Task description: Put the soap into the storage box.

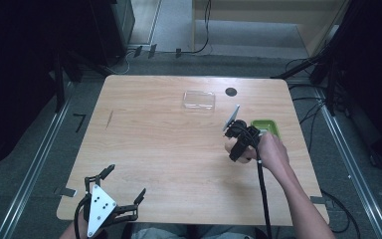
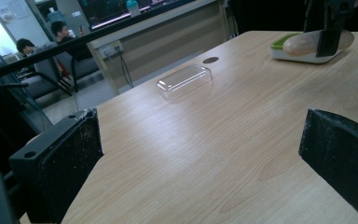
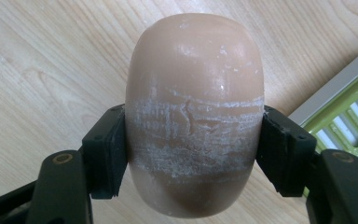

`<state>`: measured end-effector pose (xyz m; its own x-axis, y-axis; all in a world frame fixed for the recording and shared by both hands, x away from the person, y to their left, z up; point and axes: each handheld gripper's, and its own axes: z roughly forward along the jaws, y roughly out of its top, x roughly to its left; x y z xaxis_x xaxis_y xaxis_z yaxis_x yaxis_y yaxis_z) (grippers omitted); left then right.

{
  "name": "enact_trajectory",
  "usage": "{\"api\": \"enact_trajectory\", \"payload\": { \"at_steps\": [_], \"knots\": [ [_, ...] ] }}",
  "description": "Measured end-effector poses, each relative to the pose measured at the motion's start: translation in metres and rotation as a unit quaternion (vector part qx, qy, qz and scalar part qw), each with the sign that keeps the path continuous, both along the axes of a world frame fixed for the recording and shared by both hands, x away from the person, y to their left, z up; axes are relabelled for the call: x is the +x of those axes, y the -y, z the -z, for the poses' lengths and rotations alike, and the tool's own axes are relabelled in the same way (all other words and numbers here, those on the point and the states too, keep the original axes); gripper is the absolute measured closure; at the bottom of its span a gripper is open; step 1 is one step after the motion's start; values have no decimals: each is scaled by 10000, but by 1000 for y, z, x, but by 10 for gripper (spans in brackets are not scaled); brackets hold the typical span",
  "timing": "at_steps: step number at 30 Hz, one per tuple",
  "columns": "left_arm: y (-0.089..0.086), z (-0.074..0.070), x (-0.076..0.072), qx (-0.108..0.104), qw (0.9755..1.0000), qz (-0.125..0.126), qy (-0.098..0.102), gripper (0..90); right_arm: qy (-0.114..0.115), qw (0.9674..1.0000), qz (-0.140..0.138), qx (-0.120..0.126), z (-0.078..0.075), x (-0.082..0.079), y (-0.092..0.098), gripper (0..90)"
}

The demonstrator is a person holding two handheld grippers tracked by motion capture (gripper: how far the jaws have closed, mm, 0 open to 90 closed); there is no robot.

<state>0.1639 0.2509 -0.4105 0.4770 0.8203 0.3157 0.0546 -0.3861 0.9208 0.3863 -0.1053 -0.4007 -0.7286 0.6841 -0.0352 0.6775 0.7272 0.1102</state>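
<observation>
A tan oval bar of soap [image 3: 193,93] is clamped between the two black pads of my right gripper [image 3: 193,158], which is shut on it just above the wooden table. In the high view this gripper [image 1: 238,145] is right of the table's middle, with the soap [image 1: 228,148] at its lower left. A green slatted soap tray [image 1: 269,126] lies just beyond it to the right, its pale rim [image 3: 328,95] beside the soap. My left gripper [image 1: 125,180] rests near the front left edge, jaws wide open and empty [image 2: 200,154].
A clear plastic lid [image 1: 199,99] lies at the back middle of the table, and it also appears in the left gripper view [image 2: 185,80]. A dark round spot [image 1: 231,91] is just right of it. Cables and metal rails run on the floor around the table.
</observation>
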Motion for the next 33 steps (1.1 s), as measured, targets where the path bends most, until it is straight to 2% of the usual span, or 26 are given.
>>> {"api": "enact_trajectory", "payload": {
  "at_steps": [9, 33],
  "knots": [
    [0, 0, 0, -2, 10000, -1, 2, 0, 80, 9999, 69, 62, -5, 6, 5, 337],
    [0, 0, 0, 4, 10000, -2, -5, 0, 168, 9994, 265, 152, -8, 22, 16, 337]
  ]
}}
